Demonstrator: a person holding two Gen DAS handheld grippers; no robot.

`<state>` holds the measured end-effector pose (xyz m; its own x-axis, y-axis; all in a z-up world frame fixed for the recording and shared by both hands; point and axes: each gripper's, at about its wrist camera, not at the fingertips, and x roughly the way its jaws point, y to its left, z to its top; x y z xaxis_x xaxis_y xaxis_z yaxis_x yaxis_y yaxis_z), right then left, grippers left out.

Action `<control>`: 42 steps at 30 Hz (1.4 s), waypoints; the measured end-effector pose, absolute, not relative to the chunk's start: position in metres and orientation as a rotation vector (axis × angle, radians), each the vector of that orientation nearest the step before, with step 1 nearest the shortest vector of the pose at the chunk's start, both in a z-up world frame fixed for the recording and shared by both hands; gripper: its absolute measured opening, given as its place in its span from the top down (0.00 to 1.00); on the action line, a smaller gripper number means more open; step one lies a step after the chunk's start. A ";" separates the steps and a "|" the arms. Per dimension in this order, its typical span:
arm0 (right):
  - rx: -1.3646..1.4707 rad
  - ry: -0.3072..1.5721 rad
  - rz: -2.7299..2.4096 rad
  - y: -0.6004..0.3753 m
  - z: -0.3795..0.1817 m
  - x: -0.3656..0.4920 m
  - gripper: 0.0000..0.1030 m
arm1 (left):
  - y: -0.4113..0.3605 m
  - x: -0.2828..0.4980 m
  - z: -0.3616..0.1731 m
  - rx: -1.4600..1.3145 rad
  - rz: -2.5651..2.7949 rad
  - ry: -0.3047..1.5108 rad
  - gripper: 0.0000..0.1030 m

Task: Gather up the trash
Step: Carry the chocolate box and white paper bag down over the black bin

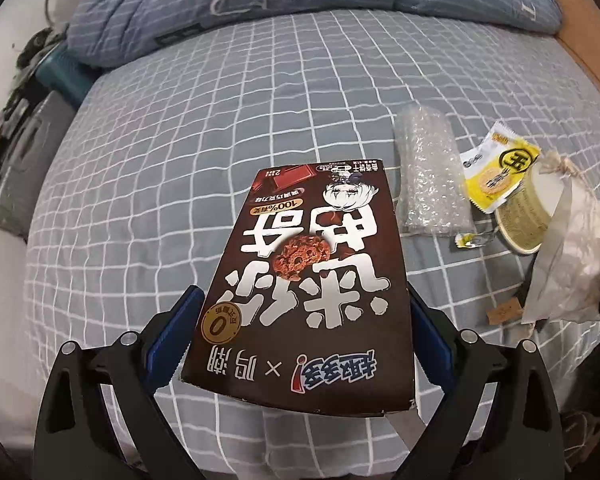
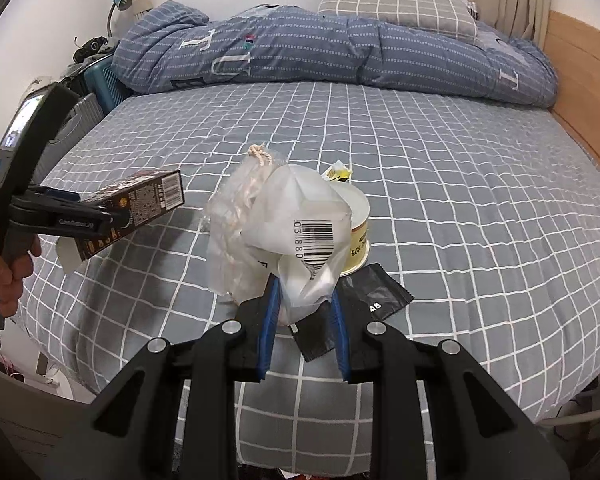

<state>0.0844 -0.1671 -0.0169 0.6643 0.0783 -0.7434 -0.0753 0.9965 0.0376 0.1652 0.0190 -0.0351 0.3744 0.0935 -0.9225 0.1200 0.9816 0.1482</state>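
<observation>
My left gripper (image 1: 300,312) is shut on a brown cookie box (image 1: 308,264), held above the grey checked bed (image 1: 220,120); the right wrist view shows that box (image 2: 140,204) at the left, lifted off the sheet. A crumpled clear and white plastic bag (image 2: 300,232) with a barcode is pinched in my right gripper (image 2: 302,292). On the bed lie a bubble-wrap piece (image 1: 432,176), a yellow snack wrapper (image 1: 496,176), a round yellow-labelled cup (image 2: 358,236) and a black sachet (image 2: 364,300). The bag (image 1: 572,256) also shows at the right edge of the left wrist view.
A folded blue quilt (image 2: 320,48) and a checked pillow (image 2: 396,4) lie at the head of the bed. A wooden side board (image 2: 580,92) runs along the right. Suitcases (image 1: 32,168) and clutter stand off the left side. A hand (image 2: 8,264) holds the left gripper's handle.
</observation>
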 end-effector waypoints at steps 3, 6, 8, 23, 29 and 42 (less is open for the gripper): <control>0.009 0.840 0.083 -0.169 -0.013 0.080 0.77 | 0.019 0.152 -0.026 0.175 -0.004 1.191 0.10; 0.020 0.832 0.078 -0.171 -0.006 0.072 0.77 | 0.016 0.139 -0.020 0.179 0.006 1.183 0.10; 0.030 0.830 0.080 -0.172 -0.003 0.067 0.77 | 0.014 0.130 -0.016 0.175 0.002 1.179 0.10; 0.042 0.817 0.073 -0.177 0.014 0.025 0.77 | 0.011 0.065 0.004 0.124 0.016 1.125 0.10; 0.041 0.815 0.068 -0.177 0.018 0.008 0.77 | 0.008 0.036 0.017 0.088 0.000 1.092 0.10; 0.048 0.803 0.056 -0.181 0.027 -0.028 0.77 | 0.005 0.003 0.033 0.058 -0.023 1.055 0.10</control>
